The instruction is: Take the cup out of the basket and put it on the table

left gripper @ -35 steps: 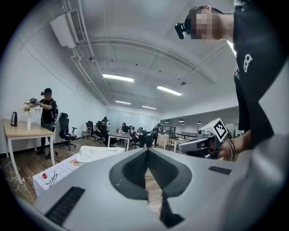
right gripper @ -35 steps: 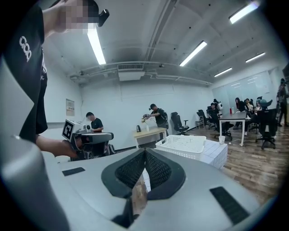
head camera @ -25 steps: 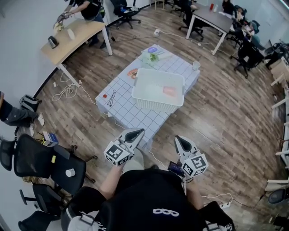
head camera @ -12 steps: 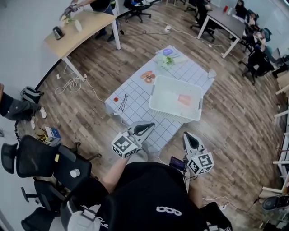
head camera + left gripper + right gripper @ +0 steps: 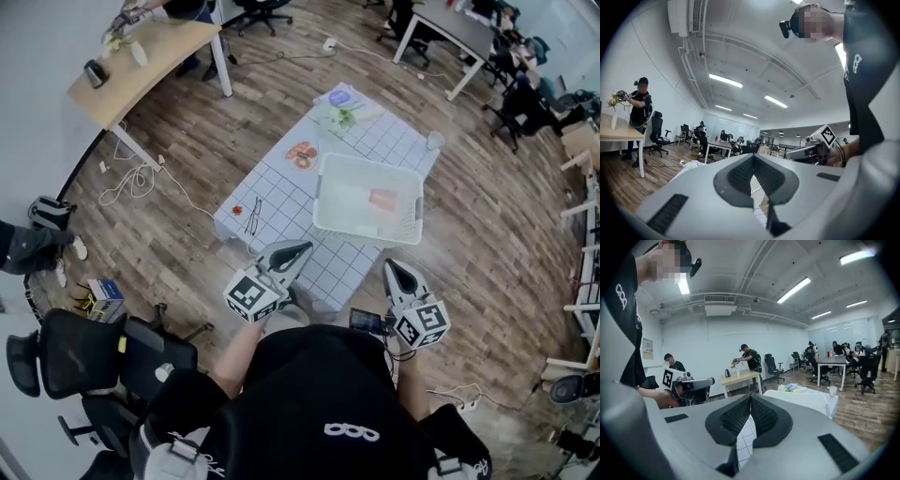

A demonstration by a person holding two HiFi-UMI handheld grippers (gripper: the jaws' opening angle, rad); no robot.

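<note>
White lattice basket (image 5: 364, 234) stands on a low table (image 5: 281, 192) covered by a white cloth with a blue grid, at the centre of the head view. Inside the basket, in its right half, we note 1 pinkish item (image 5: 382, 199). It is too small for us to confirm that it is the cup. 1 translucent cup (image 5: 433, 141) stands apart from the basket, on the table's corner at the upper right.

We find 2 grippers in the lower half of the frame, both aimed up the picture at the table. The left gripper (image 5: 302, 247) overlaps the table's near edge in the picture, below and left of the basket. The right gripper (image 5: 392, 266) sits just below the basket's lower right corner. Neither touches the basket.

In the left gripper view and the right gripper view alike, the black ribbed pads (image 5: 740, 174) meet at the tips. Both pairs of jaws are closed together and nothing is held between them.

Elsewhere we record a wooden plank floor (image 5: 187, 141), a light wooden desk (image 5: 141, 66) at the upper left, black office chairs (image 5: 75, 347) at the lower left, and a bunch of green stems (image 5: 342, 117) on the table's far end.
</note>
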